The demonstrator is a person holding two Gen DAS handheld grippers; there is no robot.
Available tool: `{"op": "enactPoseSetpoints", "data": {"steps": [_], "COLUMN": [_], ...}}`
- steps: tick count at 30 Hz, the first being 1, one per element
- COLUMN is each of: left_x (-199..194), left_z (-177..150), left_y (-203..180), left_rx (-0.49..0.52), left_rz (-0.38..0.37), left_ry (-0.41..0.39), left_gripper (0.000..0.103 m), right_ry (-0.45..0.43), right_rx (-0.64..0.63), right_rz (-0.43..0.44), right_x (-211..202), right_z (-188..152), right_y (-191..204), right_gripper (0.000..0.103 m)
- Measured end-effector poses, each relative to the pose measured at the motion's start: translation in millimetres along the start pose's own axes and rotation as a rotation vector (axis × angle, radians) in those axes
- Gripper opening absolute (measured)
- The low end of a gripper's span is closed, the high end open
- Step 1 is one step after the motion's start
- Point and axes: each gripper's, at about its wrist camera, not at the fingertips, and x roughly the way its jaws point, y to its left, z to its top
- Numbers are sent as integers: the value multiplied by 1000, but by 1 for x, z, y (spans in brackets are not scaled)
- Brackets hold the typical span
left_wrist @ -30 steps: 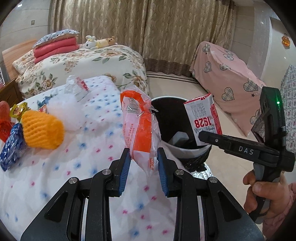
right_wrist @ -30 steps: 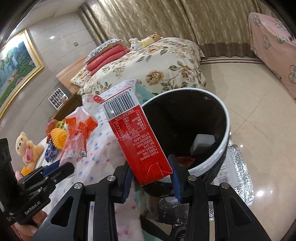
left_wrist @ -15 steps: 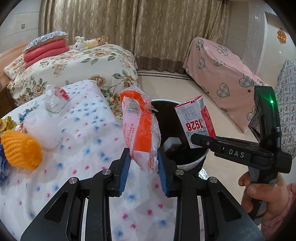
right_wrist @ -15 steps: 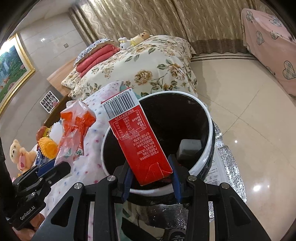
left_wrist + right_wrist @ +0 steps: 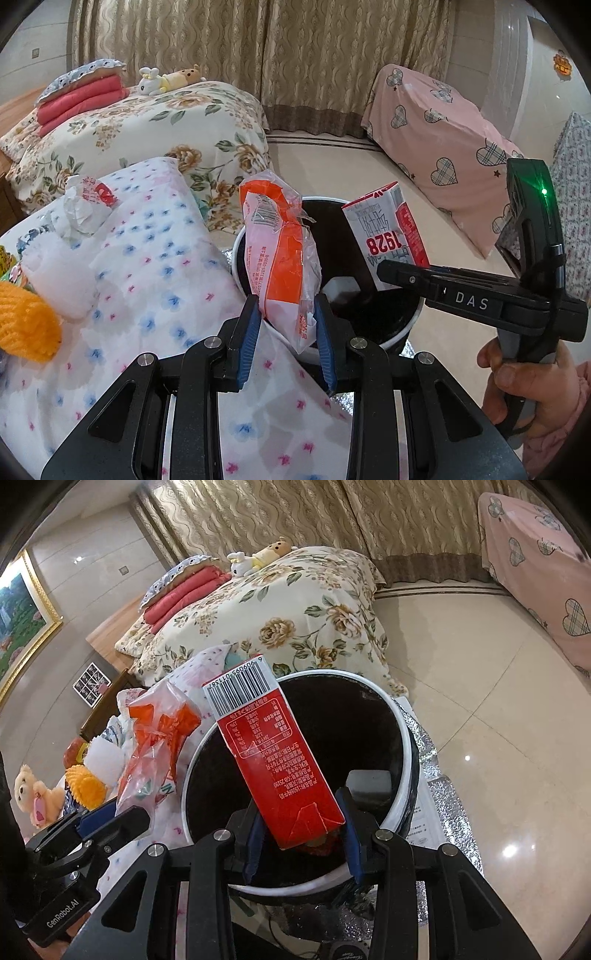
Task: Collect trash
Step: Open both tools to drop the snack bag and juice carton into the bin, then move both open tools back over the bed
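Left gripper (image 5: 284,332), bottom centre of its view, pinching an orange-and-pink plastic wrapper (image 5: 282,258) that stands up over the near rim. Right gripper (image 5: 301,834), low centre, clamped on the foot of a red milk carton (image 5: 277,760) tilted above the opening. Behind both, mid-frame: white-rimmed black trash bin (image 5: 404,738). Further back, upper left: floral bedding (image 5: 147,122).
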Motion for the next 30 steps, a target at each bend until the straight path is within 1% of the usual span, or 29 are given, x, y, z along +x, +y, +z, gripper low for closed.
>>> {"op": "enactPoseSetpoints", "data": {"steps": [9, 17, 19, 20, 21, 23, 24, 29, 30], "left_x": [6, 12, 10, 10, 7, 3, 0, -10, -14], "left_z": [5, 6, 6, 6, 6, 4, 3, -9, -13], "left_y": [-6, -4, -4, -4, -3, 0, 1, 13, 17], "left_rx": [9, -11, -12, -13, -17, -27, -31, -65, -77], "left_rz": [1, -11, -16, -17, -15, -12, -11, 0, 5], "left_ry": [9, 21, 16, 13, 9, -2, -6, -8, -10], "left_gripper": [28, 30, 35, 40, 48, 58, 58, 58, 58], "right_ry": [8, 7, 3, 2, -1, -12, -14, -36, -39], "right_rx": [9, 6, 9, 12, 13, 18, 19, 19, 18], "right_rz": [-2, -14, -15, -16, -20, -18, -16, -7, -1], "right_x": [3, 1, 1, 1, 0, -2, -3, -10, -11], "right_z": [4, 7, 8, 8, 8, 8, 8, 4, 4], "right_y": [-7, -7, -8, -8, -8, -8, -8, -1, 1], "right_gripper": [37, 39, 42, 43, 46, 53, 56, 60, 64]}}
